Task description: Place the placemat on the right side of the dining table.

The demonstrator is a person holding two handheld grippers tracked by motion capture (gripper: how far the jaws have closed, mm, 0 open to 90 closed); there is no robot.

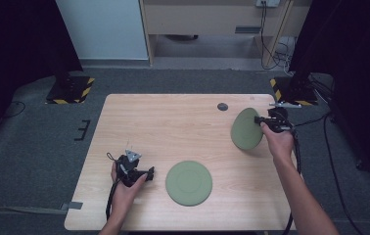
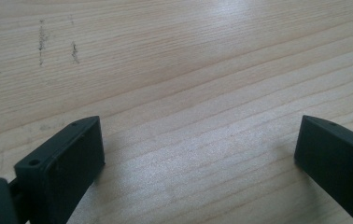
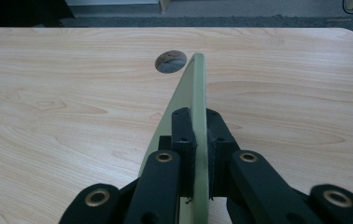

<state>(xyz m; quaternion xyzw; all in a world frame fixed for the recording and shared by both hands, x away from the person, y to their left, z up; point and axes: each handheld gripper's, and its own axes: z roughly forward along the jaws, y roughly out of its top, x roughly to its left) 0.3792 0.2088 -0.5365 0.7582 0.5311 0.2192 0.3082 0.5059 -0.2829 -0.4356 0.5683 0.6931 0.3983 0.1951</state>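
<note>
Two green plates are on the scene. One green plate (image 1: 189,182) lies flat near the front middle of the wooden table (image 1: 173,122). The other green plate (image 1: 246,129) is tilted up on its edge at the right, and my right gripper (image 1: 263,121) is shut on its rim. In the right gripper view this plate (image 3: 194,88) runs edge-on between the jaws, with my right gripper (image 3: 198,130) clamped on both faces. My left gripper (image 1: 149,173) rests low at the front left, left of the flat plate, and its jaws stand wide apart over bare wood (image 2: 198,154).
A round grey cable hole (image 1: 222,106) sits at the table's far middle, also seen as the cable hole (image 3: 171,61) ahead of the held plate. Black stands with hazard-striped bases (image 1: 70,90) flank the table's far corners. Cables trail on the floor at the right.
</note>
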